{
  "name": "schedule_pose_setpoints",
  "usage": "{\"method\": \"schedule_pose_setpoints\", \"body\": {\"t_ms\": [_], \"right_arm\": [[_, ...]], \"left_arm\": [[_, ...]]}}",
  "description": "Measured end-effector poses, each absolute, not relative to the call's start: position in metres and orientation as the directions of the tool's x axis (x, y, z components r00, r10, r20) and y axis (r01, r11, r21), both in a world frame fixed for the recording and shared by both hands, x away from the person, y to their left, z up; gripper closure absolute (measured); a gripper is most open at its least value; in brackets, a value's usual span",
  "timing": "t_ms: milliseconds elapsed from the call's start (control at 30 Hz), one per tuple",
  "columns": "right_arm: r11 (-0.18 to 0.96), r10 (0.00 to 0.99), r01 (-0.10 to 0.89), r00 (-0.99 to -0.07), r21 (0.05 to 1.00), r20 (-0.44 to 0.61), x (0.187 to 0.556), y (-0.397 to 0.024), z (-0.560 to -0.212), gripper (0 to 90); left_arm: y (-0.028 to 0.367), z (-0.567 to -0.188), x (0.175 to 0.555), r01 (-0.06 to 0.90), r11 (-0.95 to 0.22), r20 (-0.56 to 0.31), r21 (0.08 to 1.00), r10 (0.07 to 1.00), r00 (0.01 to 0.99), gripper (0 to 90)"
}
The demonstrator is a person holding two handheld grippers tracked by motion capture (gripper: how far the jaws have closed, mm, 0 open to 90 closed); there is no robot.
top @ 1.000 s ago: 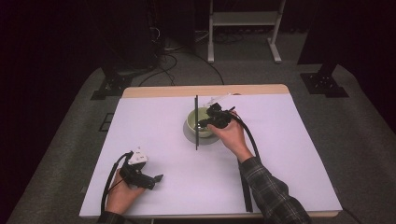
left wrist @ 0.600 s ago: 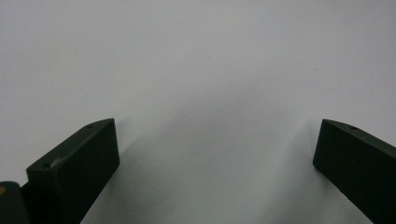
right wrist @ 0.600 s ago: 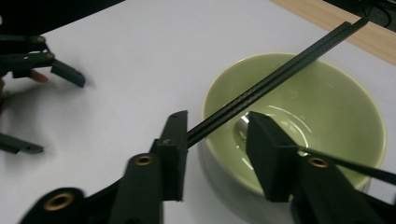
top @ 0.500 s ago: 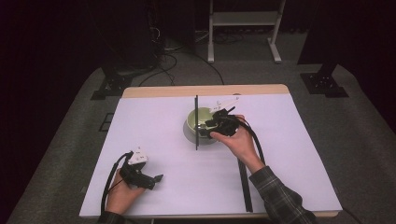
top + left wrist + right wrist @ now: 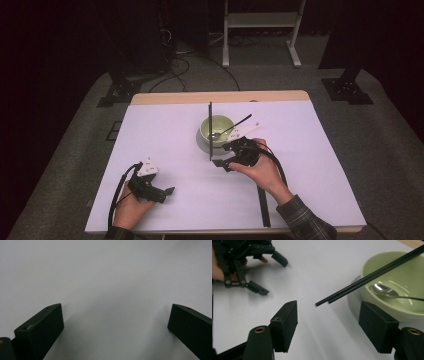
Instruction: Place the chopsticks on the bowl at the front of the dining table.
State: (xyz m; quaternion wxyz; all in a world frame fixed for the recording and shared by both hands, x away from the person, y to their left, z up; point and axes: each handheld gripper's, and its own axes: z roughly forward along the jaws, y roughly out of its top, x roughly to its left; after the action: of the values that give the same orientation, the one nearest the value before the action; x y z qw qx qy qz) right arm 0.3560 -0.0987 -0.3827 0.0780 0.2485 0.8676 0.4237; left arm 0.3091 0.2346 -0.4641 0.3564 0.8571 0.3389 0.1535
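Black chopsticks [image 5: 210,131] now rest across our pale green bowl [image 5: 216,129]; our right gripper [image 5: 227,161] has just released them and backed away; left gripper [image 5: 167,192] idles, jaws spread.

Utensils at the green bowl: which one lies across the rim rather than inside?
The black chopsticks. They bridge the green bowl, tips jutting out over the table, while the metal spoon rests with its head inside.

My two grippers, left [image 5: 161,191] and right [image 5: 226,161], are black with a pale grey plate on top. The bowl [image 5: 216,129] is pale green, the chopsticks [image 5: 372,276] across it are black, and the spoon [image 5: 384,291] inside is shiny silver. The table cover [image 5: 170,130] is pale lilac. My sleeve [image 5: 305,220] has a dark plaid pattern.
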Motion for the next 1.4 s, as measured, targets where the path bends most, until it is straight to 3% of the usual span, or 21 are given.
{"method": "schedule_pose_setpoints", "body": {"t_ms": [533, 1400], "right_arm": [[0.587, 0.399, 0.305, -0.915, 0.749, 0.060, 0.322, -0.072, -0.402, 30.8], [0.599, 0.403, 0.305, -0.914, 0.740, 0.050, 0.341, -0.059, -0.407, 31.1]], "left_arm": [[0.235, -0.464, 0.309, 0.470, -0.519, 0.024, 0.714, 0.689, 0.725, 0.0], [0.235, -0.464, 0.309, 0.470, -0.518, 0.024, 0.715, 0.689, 0.724, 0.0]]}}
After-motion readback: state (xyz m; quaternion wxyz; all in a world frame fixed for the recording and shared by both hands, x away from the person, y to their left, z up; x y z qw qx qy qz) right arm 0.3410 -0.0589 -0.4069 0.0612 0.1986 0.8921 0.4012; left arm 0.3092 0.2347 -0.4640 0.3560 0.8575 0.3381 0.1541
